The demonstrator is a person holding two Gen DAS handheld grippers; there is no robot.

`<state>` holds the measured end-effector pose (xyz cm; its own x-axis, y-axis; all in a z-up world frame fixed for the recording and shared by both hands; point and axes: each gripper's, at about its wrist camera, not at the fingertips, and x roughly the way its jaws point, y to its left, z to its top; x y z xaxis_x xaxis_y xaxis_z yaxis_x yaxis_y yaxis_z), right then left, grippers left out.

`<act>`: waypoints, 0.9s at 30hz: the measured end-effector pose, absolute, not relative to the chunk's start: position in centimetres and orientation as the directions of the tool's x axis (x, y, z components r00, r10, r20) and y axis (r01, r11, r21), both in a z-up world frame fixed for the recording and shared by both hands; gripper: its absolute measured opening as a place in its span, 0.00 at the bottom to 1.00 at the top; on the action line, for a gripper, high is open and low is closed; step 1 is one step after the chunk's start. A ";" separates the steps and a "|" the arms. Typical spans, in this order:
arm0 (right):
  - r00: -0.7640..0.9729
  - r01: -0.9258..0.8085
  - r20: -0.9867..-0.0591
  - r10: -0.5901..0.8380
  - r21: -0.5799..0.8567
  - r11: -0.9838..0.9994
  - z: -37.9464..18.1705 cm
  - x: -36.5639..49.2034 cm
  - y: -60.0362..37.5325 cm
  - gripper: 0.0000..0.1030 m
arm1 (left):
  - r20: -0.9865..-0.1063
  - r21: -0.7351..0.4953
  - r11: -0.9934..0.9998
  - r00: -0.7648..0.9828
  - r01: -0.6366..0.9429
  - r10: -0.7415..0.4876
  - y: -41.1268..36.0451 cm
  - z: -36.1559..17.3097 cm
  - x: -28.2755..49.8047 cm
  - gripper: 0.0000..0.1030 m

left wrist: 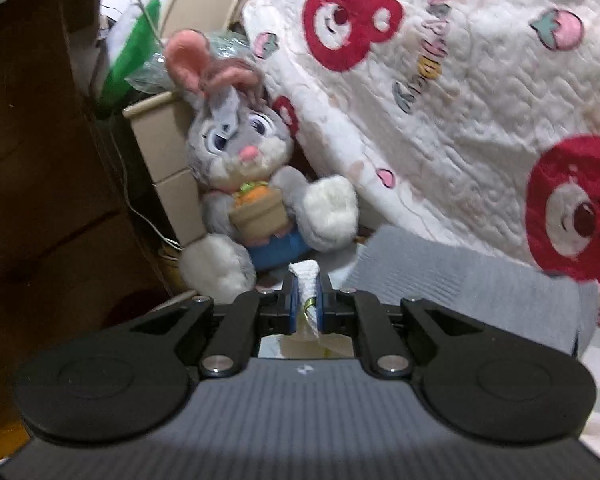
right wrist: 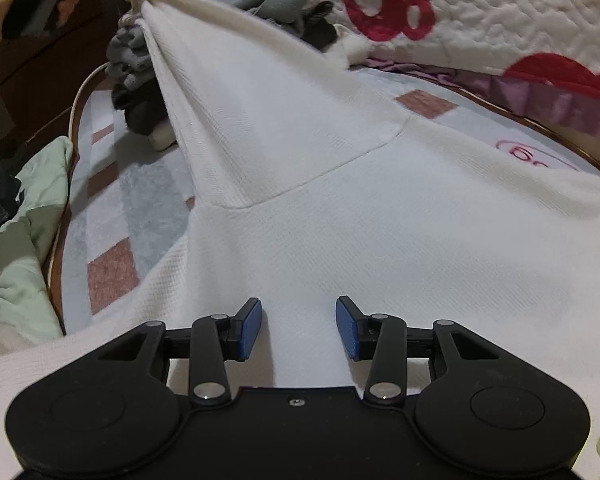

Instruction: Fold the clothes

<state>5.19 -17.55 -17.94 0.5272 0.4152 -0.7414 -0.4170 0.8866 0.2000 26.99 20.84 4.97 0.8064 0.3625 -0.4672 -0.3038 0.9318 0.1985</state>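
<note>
Here, the white garment (right wrist: 340,208) is lying spread over the patchwork mat (right wrist: 108,268), its body flat, one sleeve being drawn up taut toward the upper left; the left gripper (left wrist: 307,298) is clamping the sleeve's end, white knit showing between its blue pads; the right gripper (right wrist: 299,330) is resting over the garment's near body with its jaws apart, cloth lying between the pads but not pinched. Step in hand, I judge: folding the sleeve across the body. Next move probably calls for the right gripper pinning the body while the sleeve is carried inward and laid flat. Beyond: grey clothes (right wrist: 134,76) piled, plush rabbit (left wrist: 244,168), bear-print quilt (left wrist: 460,112).
</note>
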 end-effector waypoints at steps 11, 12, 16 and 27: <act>0.413 -0.530 -0.684 0.601 0.356 0.769 -17.5 4.4 -15.8 0.45 | -0.518 0.228 0.936 0.781 -0.267 0.349 18.8 4.8 24.8 0.43; 0.401 -0.546 -0.677 0.618 0.365 0.754 -17.0 3.9 -16.1 0.46 | -0.506 0.231 0.947 0.804 -0.224 0.313 17.4 5.3 24.0 0.45; 0.485 -0.508 -0.686 0.543 0.285 0.813 -14.9 2.5 -19.6 0.46 | -0.485 0.223 0.975 0.866 -0.014 0.123 11.2 6.3 20.7 0.57; 0.740 0.145 -0.672 0.026 0.197 0.970 -10.5 0.8 -41.1 0.48 | -0.637 -0.030 0.788 0.596 0.615 -0.489 -11.4 -2.1 16.9 0.63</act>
<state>0.79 -41.14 -10.47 0.7402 0.0259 -0.6719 0.1451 0.9696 0.1972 16.93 -11.37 -2.06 0.5961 -0.4893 -0.6365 0.6148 0.7881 -0.0301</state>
